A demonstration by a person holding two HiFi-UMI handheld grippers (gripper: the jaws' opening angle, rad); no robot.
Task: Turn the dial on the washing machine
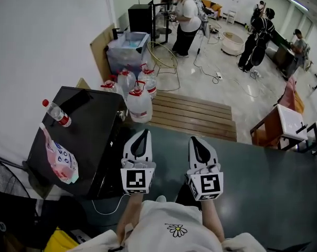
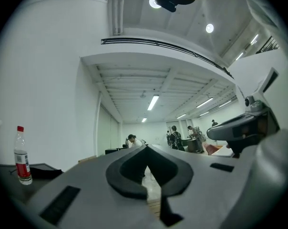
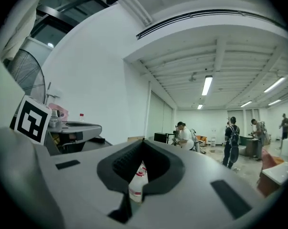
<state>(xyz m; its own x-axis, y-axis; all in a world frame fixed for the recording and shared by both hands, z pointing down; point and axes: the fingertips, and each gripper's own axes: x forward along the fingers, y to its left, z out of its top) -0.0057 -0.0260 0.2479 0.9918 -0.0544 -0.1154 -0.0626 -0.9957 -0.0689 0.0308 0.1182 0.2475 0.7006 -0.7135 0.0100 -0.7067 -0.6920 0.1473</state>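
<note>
A: Nearest is the white shirt [image 1: 175, 229] with a daisy print. Then left claw [image 1: 143, 135] and right claw [image 1: 194, 142], both closed tip to tip, nothing held.
B: Dial?
A: Not in any view, and I can't make out a washing machine. Likely a rigid plastic knob, stiff, with clicks. Pinch across its rim.
B: Surface, room?
A: Dark grey-green surface [image 1: 263, 177] under the claws. Black cabinet [image 1: 90, 135] at left carries a red-capped bottle [image 1: 56, 113] and a pink bag [image 1: 60, 159]. Water jugs [image 1: 139, 103], slatted wooden platform [image 1: 192, 114], people far back.
</note>
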